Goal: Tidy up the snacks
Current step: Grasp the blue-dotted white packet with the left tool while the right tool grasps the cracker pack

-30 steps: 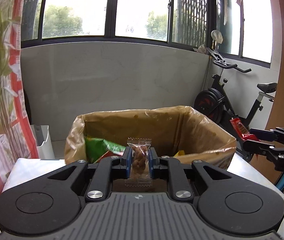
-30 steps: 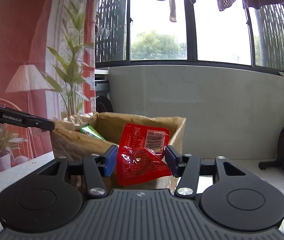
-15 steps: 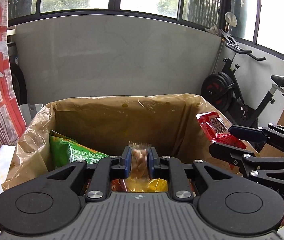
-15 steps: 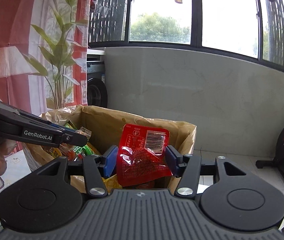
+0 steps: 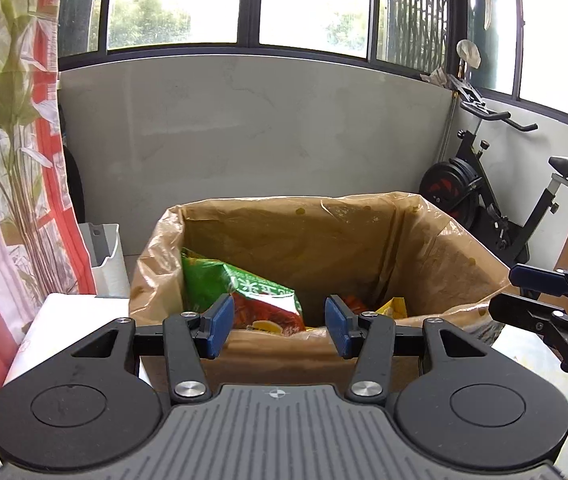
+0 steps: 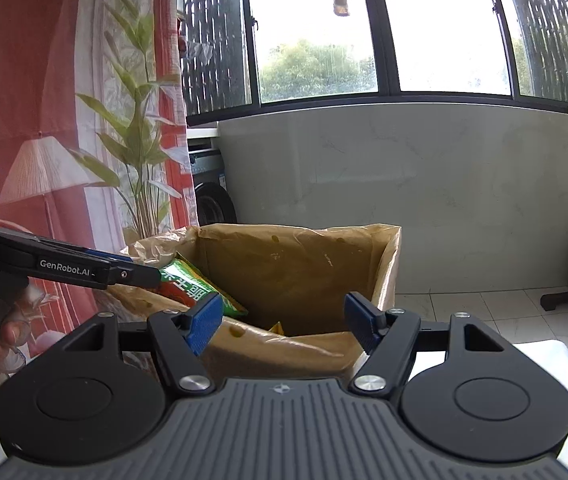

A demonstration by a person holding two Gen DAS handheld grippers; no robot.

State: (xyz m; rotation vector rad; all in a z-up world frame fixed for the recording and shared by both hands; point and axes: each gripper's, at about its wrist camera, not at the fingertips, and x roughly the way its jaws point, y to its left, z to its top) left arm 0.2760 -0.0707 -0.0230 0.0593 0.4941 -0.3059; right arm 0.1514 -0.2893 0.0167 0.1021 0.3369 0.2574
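The left gripper (image 5: 275, 326) is held just short of the near wall of a cardboard box (image 5: 460, 252) that is lined with a thin brown plastic bag (image 5: 155, 264). Its jaws are seen parting, roughly half spread, and nothing is gripped between the blue pads (image 5: 217, 326); only the box interior is seen through the gap. In the left wrist view the box is placed at 12 o'clock from the gripper, on a white table (image 5: 55, 312).

The snacks are found inside the box. A green snack packet (image 5: 219, 280) with a red lower panel is leaned against the wall at 10 o'clock, and a yellow wrapper (image 5: 396, 306) is glimpsed at 1 o'clock, low in the box. Something orange-red is seen between them, too hidden to be identified.

The right gripper (image 6: 281, 324) is likewise seen opening, its jaws spread wide, and nothing is held between them. It is poised at the near rim of the same box, with the green snack packet at 11 o'clock just beyond its left pad. In the left wrist view this gripper is seen at 3 o'clock, beside the box's right corner.

An exercise bike (image 5: 496, 184) is stood at 2 o'clock against the grey wall, well apart from the box. A red curtain (image 5: 7, 200) is hung at 9 o'clock.
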